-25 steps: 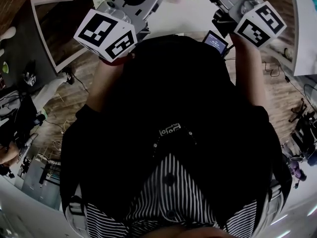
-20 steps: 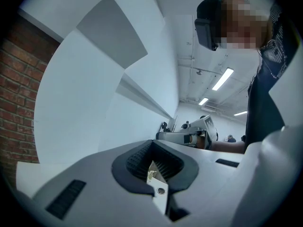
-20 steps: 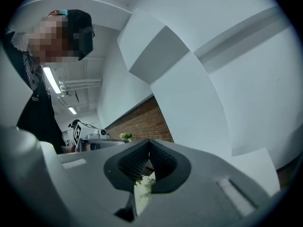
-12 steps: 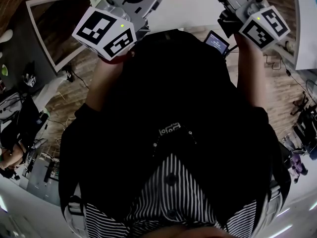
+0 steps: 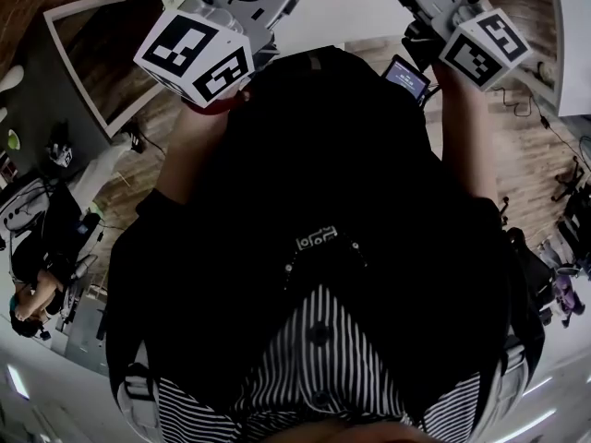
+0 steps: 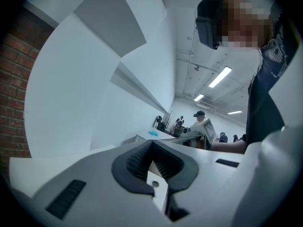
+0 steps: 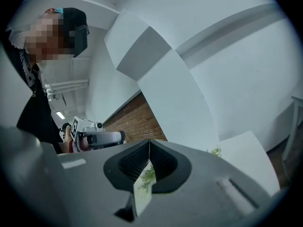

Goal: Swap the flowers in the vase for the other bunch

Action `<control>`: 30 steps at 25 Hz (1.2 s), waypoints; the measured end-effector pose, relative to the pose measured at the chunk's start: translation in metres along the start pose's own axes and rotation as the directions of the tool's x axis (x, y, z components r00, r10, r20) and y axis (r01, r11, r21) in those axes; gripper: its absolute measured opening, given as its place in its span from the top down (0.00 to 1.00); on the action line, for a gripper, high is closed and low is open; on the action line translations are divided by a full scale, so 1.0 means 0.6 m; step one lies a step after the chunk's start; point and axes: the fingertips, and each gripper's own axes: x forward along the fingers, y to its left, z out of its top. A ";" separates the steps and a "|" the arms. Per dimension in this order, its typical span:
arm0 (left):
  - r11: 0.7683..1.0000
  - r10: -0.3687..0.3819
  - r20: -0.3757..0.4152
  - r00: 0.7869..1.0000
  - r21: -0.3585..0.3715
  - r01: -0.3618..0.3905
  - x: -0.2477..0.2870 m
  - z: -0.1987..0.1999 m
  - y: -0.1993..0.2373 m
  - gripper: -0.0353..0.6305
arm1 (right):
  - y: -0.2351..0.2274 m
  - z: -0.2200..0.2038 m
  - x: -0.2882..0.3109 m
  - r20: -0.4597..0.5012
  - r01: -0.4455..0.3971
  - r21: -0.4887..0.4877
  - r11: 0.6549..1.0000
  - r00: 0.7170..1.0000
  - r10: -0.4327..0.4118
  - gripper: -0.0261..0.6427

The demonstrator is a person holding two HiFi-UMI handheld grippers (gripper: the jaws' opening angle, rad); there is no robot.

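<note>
Your dark top [image 5: 314, 173], worn over a striped shirt [image 5: 319, 358], fills most of the head view, behind both pairs of fingers. A white worktop [image 5: 360, 17] lies ahead of the fingers. The left gripper [image 6: 151, 143] has its fingers [image 6: 132, 161] closed tip to tip on nothing. The right gripper [image 7: 149, 143] is closed and empty too. A small lit screen [image 5: 404, 77] sits behind the right fingers, beside your right hand. Green sprigs [image 7: 216, 151] rest on the worktop beyond the right fingers and to their right, well apart from them.
</note>
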 end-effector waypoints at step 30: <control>0.997 0.000 -0.053 0.999 -0.083 -0.004 0.041 -0.066 0.013 0.94 | -0.102 -0.180 -0.024 -0.136 0.099 0.187 0.977 0.988 -0.074 0.67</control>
